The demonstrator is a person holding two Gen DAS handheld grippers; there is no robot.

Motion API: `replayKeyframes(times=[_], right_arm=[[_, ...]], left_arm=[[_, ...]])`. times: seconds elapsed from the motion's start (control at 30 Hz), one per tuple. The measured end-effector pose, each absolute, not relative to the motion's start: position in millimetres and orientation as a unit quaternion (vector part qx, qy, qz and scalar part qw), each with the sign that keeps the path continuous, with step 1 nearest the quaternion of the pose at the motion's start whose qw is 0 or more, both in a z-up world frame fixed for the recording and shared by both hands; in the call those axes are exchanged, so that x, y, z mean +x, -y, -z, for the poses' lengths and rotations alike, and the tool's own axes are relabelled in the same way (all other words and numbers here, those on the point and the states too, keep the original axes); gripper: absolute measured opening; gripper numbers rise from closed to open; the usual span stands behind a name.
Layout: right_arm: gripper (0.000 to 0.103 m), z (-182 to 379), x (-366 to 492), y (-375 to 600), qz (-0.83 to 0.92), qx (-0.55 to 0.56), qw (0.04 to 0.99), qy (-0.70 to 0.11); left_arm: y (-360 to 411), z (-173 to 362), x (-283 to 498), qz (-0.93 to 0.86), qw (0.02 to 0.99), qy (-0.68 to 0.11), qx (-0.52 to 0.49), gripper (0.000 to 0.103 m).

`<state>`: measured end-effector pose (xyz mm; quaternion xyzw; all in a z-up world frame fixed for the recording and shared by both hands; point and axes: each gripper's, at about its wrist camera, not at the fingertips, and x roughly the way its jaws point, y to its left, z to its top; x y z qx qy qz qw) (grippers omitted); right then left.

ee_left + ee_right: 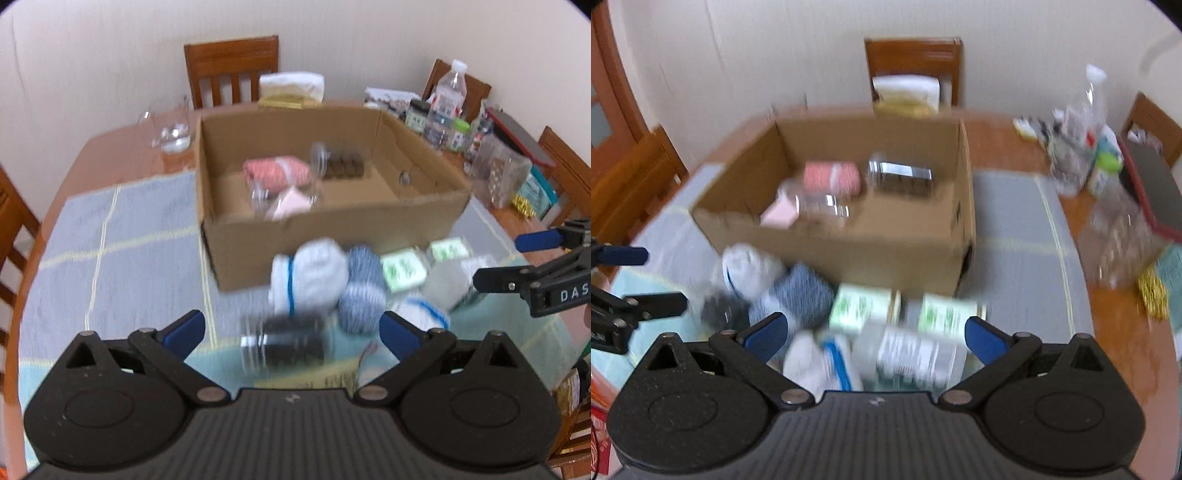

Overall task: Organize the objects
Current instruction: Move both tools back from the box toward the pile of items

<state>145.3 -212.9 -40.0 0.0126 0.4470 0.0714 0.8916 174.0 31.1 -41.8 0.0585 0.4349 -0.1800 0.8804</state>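
Cardboard box (332,221) sits open on the desk (122,155), on a blue-grey cloth (122,236) w/ pale yellow lines. Inside it: pink-and-white yarn ball (277,171), dark-filled jar (343,166) lying down, clear jar (260,197) on its side, and a pale pink item (291,205) touching it. Rest of the objects are piled just in front of the box's near wall: white rolled cloth w/ blue stripe (308,277), blue-white yarn ball (362,291) touching it, two green-and-white cartons (402,271), a white labelled bottle (912,356), another white roll w/ blue band (823,363), and a dark jar (286,343) lying nearest the left gripper (293,330). Left gripper's fingers spread wide, nothing between them, dark jar just ahead. Right gripper (875,334) likewise has fingers spread apart, w/ the labelled bottle and white roll right in front; not gripping anything. Both views motion-blurred, so labels unreadable. Far side of desk: glasses (171,133), water bottle (448,96), small jars, clear plastic container (498,173). Wooden chairs (231,68) around.
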Motion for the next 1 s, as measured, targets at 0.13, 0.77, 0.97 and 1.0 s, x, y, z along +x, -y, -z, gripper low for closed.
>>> replayKeyframes(times=[0.13, 0.77, 0.97, 1.0], right_arm=[[0.103, 63.6, 125.6, 205.1, -0.04, 0.009, 0.887, -0.461], [0.103, 95.1, 117.9, 206.5, 0.026, 0.034, 0.893, -0.449], [0.103, 106.4, 135.5, 214.1, 0.02, 0.034, 0.895, -0.445], [0.103, 109.1, 136.7, 214.8, 0.013, 0.036, 0.894, -0.447]], left_arm=[[-44.3, 61.9, 162.6, 0.168, 0.876, -0.45, 0.049, 0.1], [-58.8, 97.2, 156.8, 0.119, 0.871, -0.477, 0.016, 0.1], [-40.8, 99.4, 159.6, 0.094, 0.877, -0.471, 0.031, 0.101], [-39.4, 100.2, 159.3, 0.091, 0.876, -0.472, 0.031, 0.101]])
